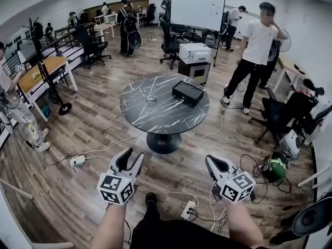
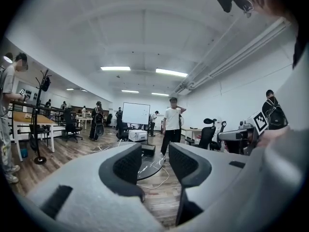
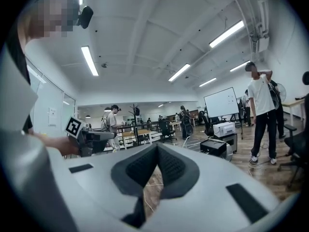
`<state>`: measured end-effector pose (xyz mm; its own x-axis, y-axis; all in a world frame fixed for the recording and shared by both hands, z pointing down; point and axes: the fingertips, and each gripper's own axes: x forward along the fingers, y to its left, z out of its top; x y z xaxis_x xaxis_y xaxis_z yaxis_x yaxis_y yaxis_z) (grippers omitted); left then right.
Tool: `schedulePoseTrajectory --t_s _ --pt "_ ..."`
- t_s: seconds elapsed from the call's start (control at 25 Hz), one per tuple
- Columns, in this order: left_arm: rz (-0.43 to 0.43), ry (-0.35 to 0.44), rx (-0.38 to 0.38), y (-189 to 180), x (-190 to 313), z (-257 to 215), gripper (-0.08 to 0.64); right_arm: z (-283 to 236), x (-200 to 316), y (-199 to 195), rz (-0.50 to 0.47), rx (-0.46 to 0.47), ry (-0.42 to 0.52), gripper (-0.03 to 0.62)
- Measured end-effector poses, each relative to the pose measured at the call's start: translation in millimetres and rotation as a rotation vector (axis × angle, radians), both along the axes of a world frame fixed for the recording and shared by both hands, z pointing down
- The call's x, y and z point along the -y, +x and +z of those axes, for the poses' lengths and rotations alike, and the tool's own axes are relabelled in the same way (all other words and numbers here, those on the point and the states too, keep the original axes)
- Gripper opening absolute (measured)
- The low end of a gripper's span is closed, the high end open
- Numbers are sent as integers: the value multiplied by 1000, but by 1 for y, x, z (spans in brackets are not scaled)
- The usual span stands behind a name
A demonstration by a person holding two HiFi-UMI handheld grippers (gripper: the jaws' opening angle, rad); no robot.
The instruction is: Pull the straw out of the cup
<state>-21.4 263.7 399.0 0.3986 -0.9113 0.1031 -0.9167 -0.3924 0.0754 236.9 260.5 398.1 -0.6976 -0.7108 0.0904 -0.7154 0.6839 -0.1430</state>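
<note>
Nearest: two forearms at the bottom edge of the head view, each hand holding a claw with a marker cube, both over the wooden floor [image 1: 78,134] and well short of the table.

Left claw [image 1: 134,154]: jaws spread. Its own view shows clear space between the pads, nothing in it.

Right claw [image 1: 213,162]: jaws pressed together. In its own view the pads meet at the tips, nothing pinched.

Floor between the claws: white power strip [image 1: 188,209] with cables trailing off.

Farther out, centre: round dark marbled table [image 1: 155,121] on a single pedestal.
- Left of its centre: small clear item, apparently the cup [image 1: 150,98], upright, apart from both claws.
- Straw: too small to make out in any view, so its long axis and heading cannot be read.
- Right part of the table: black box [image 1: 188,92].

Beyond the table: white printer [image 1: 194,52] on a dark cabinet, whiteboard [image 1: 197,9] behind it. Far right: a person in a white shirt [image 1: 258,43], standing.
</note>
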Motion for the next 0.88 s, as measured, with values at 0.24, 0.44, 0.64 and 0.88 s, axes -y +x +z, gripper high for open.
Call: schedulePoseTrajectory --t_s 0.24,0.44,0.64,0.88 --pt "4 -53 -9 -49 91 32 213 28 87 -49 8 -21 -59 6" --pt "20 -68 4 -84 166 41 221 40 153 -91 25 -22 -92 6" --pt "39 -59 14 -111 215 38 222 38 202 -125 26 -20 -119 6" --pt "75 -56 -16 -140 258 32 229 26 244 -161 39 -15 -104 6"
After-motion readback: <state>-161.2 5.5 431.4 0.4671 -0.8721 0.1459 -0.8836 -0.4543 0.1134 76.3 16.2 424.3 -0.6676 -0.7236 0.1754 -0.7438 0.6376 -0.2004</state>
